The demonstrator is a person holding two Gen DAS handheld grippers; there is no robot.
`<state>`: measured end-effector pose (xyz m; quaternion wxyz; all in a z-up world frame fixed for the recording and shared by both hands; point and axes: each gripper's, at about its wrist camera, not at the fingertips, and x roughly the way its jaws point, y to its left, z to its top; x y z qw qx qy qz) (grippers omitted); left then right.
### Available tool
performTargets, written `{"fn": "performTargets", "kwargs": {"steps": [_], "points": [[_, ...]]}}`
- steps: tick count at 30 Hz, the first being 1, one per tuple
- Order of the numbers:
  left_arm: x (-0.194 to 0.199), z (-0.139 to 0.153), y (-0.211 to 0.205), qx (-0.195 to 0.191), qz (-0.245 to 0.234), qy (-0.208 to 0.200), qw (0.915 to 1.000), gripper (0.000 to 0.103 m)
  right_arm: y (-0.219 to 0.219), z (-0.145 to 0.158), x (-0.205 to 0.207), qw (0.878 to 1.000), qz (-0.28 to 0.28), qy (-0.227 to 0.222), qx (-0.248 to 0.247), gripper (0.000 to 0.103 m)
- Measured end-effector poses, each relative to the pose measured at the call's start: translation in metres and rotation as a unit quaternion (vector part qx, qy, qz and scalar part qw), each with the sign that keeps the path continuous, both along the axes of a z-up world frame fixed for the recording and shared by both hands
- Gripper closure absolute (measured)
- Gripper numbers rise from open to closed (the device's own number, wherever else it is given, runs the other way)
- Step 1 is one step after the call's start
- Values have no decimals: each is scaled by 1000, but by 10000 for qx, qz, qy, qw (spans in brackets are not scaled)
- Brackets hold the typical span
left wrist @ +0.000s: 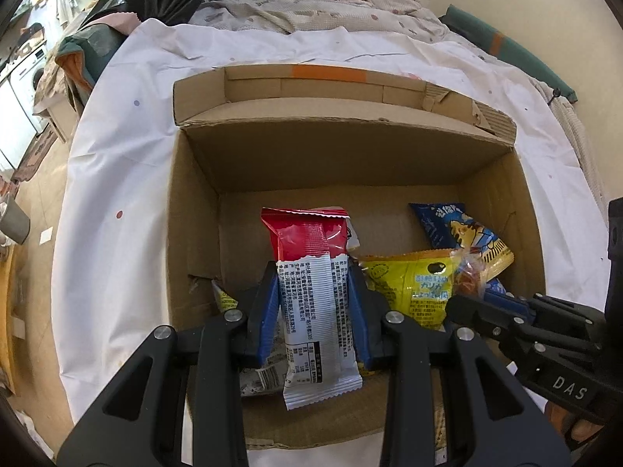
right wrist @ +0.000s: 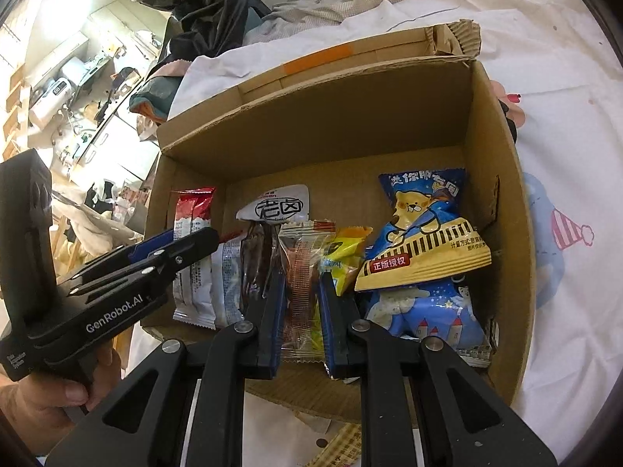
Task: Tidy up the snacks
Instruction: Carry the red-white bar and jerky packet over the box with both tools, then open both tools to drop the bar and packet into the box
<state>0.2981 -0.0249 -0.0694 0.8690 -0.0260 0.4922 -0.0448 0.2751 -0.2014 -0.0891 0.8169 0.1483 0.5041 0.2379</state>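
We hang both grippers over the open box (left wrist: 194, 202) to drop snacks in: the left gripper (left wrist: 315, 303) pinches a red-and-white bar (left wrist: 311, 272), the right gripper (right wrist: 300, 303) is clamped tight on a thin clear packet (right wrist: 303, 272).

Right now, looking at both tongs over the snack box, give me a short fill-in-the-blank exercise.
1. The left tongs grip a red and ____ packet.
2. The right tongs pinch a ____ wrapper with reddish strips inside.
3. Both snacks hang over an open ____ box.
4. The blue bear bag leans by the box's ____ wall in the right wrist view.

Missing words: white; clear; cardboard; right
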Motion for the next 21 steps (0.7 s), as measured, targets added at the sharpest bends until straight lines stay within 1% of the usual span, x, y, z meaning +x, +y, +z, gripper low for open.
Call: {"fn": "performTargets", "kwargs": {"steps": [4, 9, 11, 12, 17, 19, 21], "points": [[-2, -3, -1, 43, 4, 5, 10000, 73, -1, -1, 1, 10000, -18, 22, 15, 85], [1, -6, -1, -15, 26, 75, 10000, 73, 0, -3, 3, 10000, 1, 60, -11, 82], [2, -5, 0, -32, 52, 96, 9999, 68, 1, -4, 4, 10000, -26, 69, -24, 82], [2, -5, 0, -47, 63, 87, 9999, 64, 0, -5, 4, 10000, -47, 82, -25, 82], [-1, -1, 2, -48, 59, -22, 10000, 50, -2, -5, 7, 9999, -119, 101, 25, 82], [-2, 0, 2, -97, 35, -25, 9999, 37, -3, -4, 7, 9998, -133, 114, 136, 82], [-3, 3, 4, -166, 36, -56, 9998, 30, -5, -4, 7, 9996, -165, 142, 199, 82]]}}
